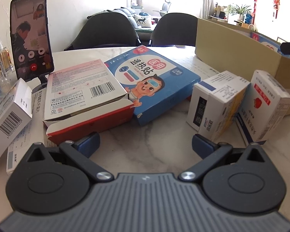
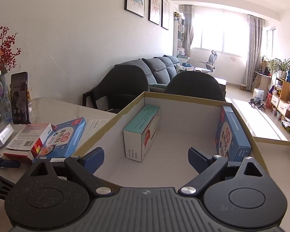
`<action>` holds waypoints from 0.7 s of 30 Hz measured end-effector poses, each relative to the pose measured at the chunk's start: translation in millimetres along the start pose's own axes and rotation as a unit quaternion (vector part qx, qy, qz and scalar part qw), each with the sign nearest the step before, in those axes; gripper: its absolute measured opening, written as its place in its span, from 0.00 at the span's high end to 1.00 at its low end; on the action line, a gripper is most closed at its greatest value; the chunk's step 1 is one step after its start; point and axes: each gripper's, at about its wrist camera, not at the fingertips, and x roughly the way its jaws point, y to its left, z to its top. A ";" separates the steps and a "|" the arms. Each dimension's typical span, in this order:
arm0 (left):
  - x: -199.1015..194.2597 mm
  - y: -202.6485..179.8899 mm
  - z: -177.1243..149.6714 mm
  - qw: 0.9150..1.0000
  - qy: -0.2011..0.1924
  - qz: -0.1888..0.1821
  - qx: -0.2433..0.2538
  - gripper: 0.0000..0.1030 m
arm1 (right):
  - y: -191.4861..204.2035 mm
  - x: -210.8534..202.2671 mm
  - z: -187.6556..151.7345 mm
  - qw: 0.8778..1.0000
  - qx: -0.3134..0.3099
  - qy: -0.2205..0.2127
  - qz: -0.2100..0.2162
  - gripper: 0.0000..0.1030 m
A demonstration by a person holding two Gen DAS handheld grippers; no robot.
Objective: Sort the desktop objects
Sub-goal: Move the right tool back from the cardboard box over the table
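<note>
The worktop (image 1: 156, 141) is a pale marble-patterned slab with grey veining. In the left wrist view, the left tool (image 1: 146, 145) hovers low over a bare patch of it, jaws spread wide, holding nothing. At 12 o'clock from the tool lies a flat blue cooling-patch box with a cartoon baby print (image 1: 154, 81). At 10 o'clock, a white-and-red carton with an open end flap (image 1: 83, 96) overlaps the blue box's left edge. At 9 o'clock sits a small white box with a barcode (image 1: 11, 114). At 2 o'clock, two upright white medicine boxes (image 1: 218, 106) lean together, with a white box bearing a red apple print (image 1: 268, 104) just beside them. A black smartphone on a stand (image 1: 31, 36) stands at 11 o'clock.

In the right wrist view, the right tool (image 2: 146, 158) is held over a tan open cardboard box (image 2: 125, 114), jaws wide apart and empty. Inside, a teal-topped white box (image 2: 141, 135) stands at 12 o'clock; a second blue patch box (image 2: 232, 135) leans against the wall at 2 o'clock.

The room beyond holds two dark chairs (image 2: 195, 85), a grey sofa (image 2: 160, 69), three framed pictures (image 2: 145, 2) and a bright curtained window (image 2: 222, 36).
</note>
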 end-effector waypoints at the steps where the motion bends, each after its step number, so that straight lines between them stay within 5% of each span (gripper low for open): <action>1: -0.8 -0.2 0.5 1.000 -0.002 0.001 0.002 0.00 | 0.1 0.0 -0.2 1.000 0.000 0.000 0.001 0.08; 12: -9.9 -13.7 2.6 0.996 -0.028 0.030 0.074 0.00 | 2.6 -3.2 0.2 1.000 -0.001 -0.003 0.006 0.08; 21: -12.2 -32.6 1.5 0.979 -0.063 0.067 0.182 0.00 | 2.7 -6.4 0.6 1.000 0.000 -0.006 0.009 0.08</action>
